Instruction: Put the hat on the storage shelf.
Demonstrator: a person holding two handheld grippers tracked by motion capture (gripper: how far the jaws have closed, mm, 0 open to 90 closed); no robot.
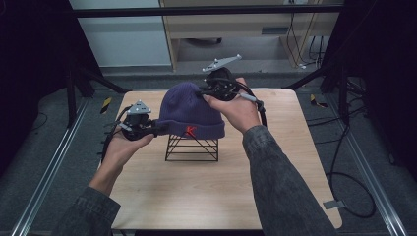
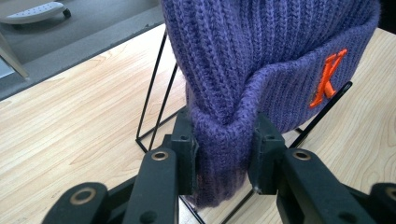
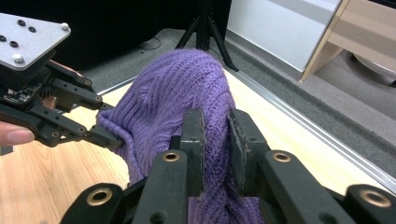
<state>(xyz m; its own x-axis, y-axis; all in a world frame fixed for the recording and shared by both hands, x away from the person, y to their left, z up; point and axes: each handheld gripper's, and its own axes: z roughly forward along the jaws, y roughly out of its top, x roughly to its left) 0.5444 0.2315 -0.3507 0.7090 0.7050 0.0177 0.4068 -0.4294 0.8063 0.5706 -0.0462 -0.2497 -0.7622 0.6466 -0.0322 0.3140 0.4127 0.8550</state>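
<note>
While the purple ribbed knit beanie with an orange letter (image 1: 191, 112) sits draped over a black wire-frame stand (image 1: 192, 148) mid-desk (image 1: 196, 196), both tools grip it: the left hand-held gripper (image 1: 156, 129) pinches the folded cuff at its left edge, the right hand-held gripper (image 1: 205, 92) pinches the crown from behind, so lifting looks likely.

One purple hat (image 1: 189, 110) with one orange letter (image 1: 190, 131) on its cuff; one black wire stand (image 1: 192, 148); one wooden table (image 1: 221, 187); two grippers, left (image 1: 156, 128) and right (image 1: 202, 93); two hands (image 1: 123, 145), each holding one
</note>
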